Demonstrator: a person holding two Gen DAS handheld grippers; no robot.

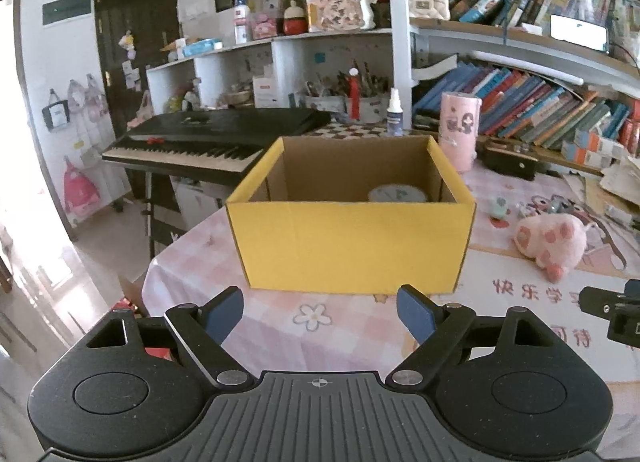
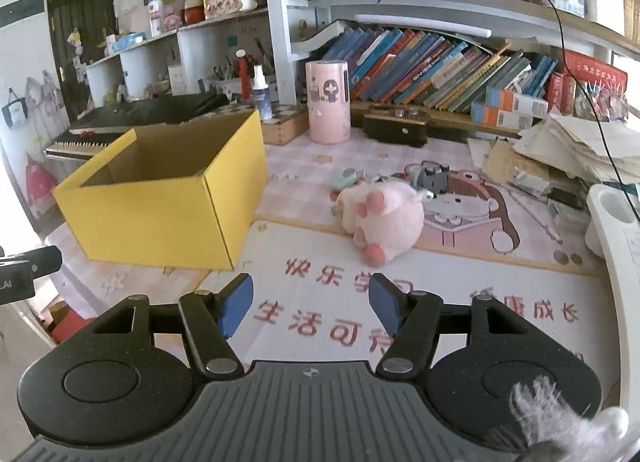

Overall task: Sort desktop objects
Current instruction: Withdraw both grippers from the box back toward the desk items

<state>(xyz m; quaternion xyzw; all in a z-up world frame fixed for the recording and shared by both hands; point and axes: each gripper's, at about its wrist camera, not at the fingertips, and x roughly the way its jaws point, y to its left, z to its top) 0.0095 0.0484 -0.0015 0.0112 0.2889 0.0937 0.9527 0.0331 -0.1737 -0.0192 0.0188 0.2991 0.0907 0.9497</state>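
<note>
**Both claws open and empty over desk, one box and toys ahead**

Left claw: jaws spread wide, nothing between the blue pads. Right claw: jaws parted, narrower than the left, also empty. No earlier view to compare.

Counts, task things:
- One yellow cardboard box, open top, straight ahead of the left claw and near it; ahead and to the left of the right claw.
- One round white tin inside the box, at its far right part. Print on the lid unreadable.
- One pink plush toy lying on the desk mat, ahead of the right claw and slightly right, apart from the box. From the left claw it sits ahead and to the right.
- One small green toy just beyond the plush.
- One small grey toy beyond the plush, to its right; shape hard to tell.

Other things:
- One pink cylinder container with a cartoon figure, behind the box.
- One spray bottle, label unreadable.
- One black keyboard piano, far left of the left claw.
- Rows of books on the shelf; titles too small.

Writing: the mat carries red Chinese characters, "快乐学" and "生活可" just ahead of the right claw, "成长" to its right. Rest is covered.
</note>
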